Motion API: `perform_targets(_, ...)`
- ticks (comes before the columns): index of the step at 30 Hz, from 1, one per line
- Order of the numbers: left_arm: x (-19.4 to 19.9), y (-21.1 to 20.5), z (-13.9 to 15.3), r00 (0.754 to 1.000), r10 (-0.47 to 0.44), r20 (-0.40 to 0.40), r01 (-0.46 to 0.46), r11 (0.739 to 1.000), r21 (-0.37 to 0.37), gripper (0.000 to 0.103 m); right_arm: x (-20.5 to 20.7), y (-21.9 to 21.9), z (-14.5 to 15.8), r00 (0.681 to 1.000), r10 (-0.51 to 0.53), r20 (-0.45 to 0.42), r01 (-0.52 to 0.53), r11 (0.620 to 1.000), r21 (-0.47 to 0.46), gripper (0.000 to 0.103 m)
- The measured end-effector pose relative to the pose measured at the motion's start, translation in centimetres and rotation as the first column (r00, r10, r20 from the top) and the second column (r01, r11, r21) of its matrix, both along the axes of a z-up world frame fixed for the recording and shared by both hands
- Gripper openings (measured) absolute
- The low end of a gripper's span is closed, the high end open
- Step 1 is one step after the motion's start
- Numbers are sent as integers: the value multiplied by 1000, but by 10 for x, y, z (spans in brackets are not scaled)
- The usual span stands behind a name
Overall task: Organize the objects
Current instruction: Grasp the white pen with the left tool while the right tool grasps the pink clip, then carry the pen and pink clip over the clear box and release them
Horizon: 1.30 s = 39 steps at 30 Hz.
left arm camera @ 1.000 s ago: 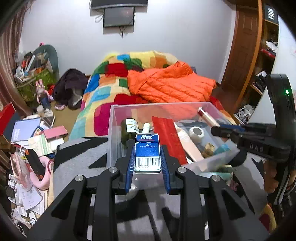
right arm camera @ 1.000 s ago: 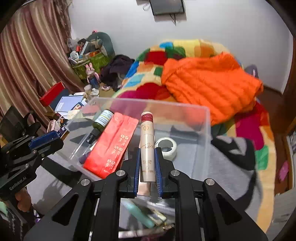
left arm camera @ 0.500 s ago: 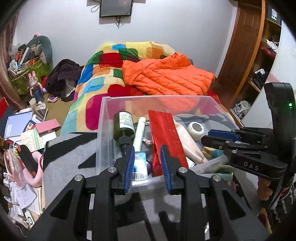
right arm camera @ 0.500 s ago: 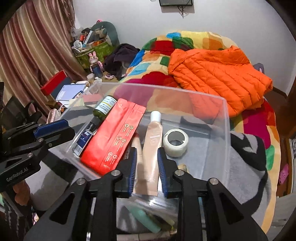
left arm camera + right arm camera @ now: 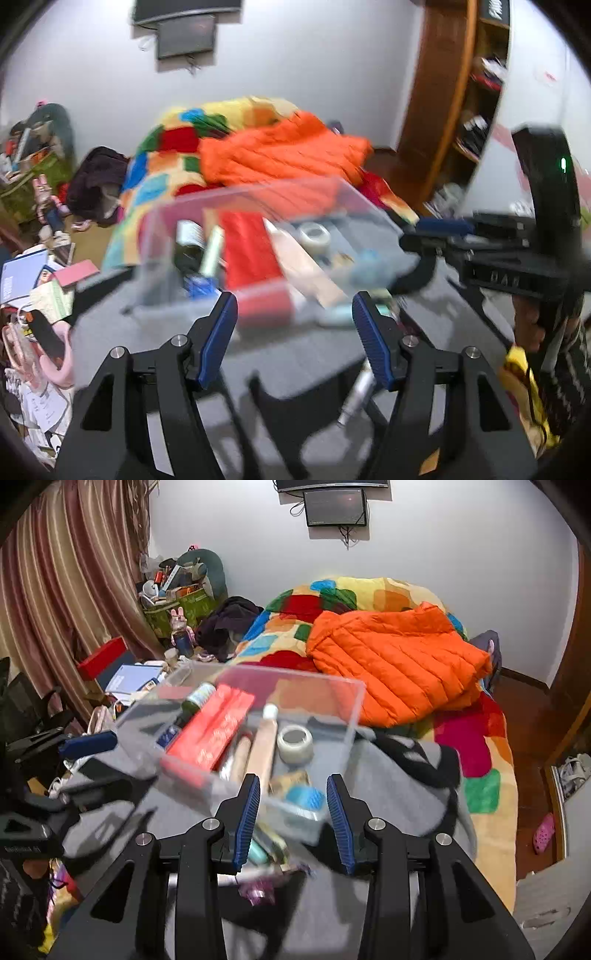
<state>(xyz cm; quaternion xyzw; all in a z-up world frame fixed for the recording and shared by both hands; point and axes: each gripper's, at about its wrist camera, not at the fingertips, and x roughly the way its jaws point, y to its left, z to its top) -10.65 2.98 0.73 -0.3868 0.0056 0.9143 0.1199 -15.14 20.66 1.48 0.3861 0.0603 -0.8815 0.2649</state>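
Observation:
A clear plastic box (image 5: 159, 254) (image 5: 356, 705) sits on the grey blanket. In it lie a red packet (image 5: 251, 254) (image 5: 214, 731), a beige tube (image 5: 306, 266) (image 5: 264, 746), a tape roll (image 5: 314, 234) (image 5: 294, 740), a dark green bottle (image 5: 195, 701) and a small blue box (image 5: 201, 286). My left gripper (image 5: 295, 321) hangs in front of the box, its jaws opening with nothing between them. My right gripper (image 5: 293, 805) is at the box's near corner, its jaws opening too, holding nothing. Each gripper shows in the other's view: right gripper (image 5: 410, 234), left gripper (image 5: 86, 742).
Loose small items lie on the blanket (image 5: 399, 775) near me: a silver pen-like thing (image 5: 356, 395), a teal tube (image 5: 258, 849). Behind the box are a colourful quilt (image 5: 332, 594) and an orange jacket (image 5: 388, 657). Floor clutter is at the left, wooden shelves (image 5: 461, 110) at the right.
The left gripper let go of the small blue box and the right let go of the beige tube; both now lie in the clear box. Both grippers drew back and their jaws widened.

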Motion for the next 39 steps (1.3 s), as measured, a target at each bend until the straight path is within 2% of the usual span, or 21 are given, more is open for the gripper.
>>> perform_targets(6, 8, 34, -41, 990, -90, 111, 95, 995, -41, 64, 18, 17, -27, 997, -8, 75, 8, 1000, 1, 36)
perform_targets(11, 9, 53, -64, 976, -143, 166, 154, 986, -58, 64, 33, 15, -53, 989, 56, 140, -56, 998, -7, 39)
perform_targets(12, 8, 56, -67, 973, -151, 176, 163, 985, -58, 60, 35, 13, -59, 985, 70, 160, -68, 998, -17, 41)
perform_targets(13, 8, 58, -69, 971, -155, 183, 168, 984, -58, 51, 35, 11, -63, 982, 75, 172, -73, 997, -17, 42)
perform_targets(14, 8, 58, -72, 970, -156, 188, 171, 983, -62, 50, 36, 8, -65, 982, 75, 175, -75, 997, -8, 42)
perform_targets(18, 16, 62, -71, 973, -166, 162, 178, 982, -66, 30, 41, -6, -74, 983, 78, 164, -83, 996, 29, 42)
perform_targets(20, 19, 60, -71, 973, -167, 158, 179, 982, -64, 24, 40, -10, -77, 985, 70, 155, -78, 996, 44, 42)
perform_targets(21, 18, 59, -71, 974, -165, 154, 177, 982, -66, 20, 41, -12, -78, 988, 62, 139, -70, 996, 54, 38)
perform_targets(23, 19, 56, -70, 974, -164, 153, 175, 983, -57, 20, 43, -11, -76, 992, 52, 115, -60, 996, 70, 25)
perform_targets(24, 22, 55, -70, 974, -167, 153, 177, 983, -52, 19, 44, -9, -75, 992, 53, 116, -60, 996, 63, 24)
perform_targets(34, 61, 33, -65, 973, -169, 160, 181, 981, -66, 13, 55, 17, -72, 991, 13, 137, -13, 1000, 0, 24)
perform_targets(39, 60, 30, -65, 969, -168, 178, 180, 982, -52, 13, 61, 24, -61, 993, -5, 114, 8, 1000, -28, 24)
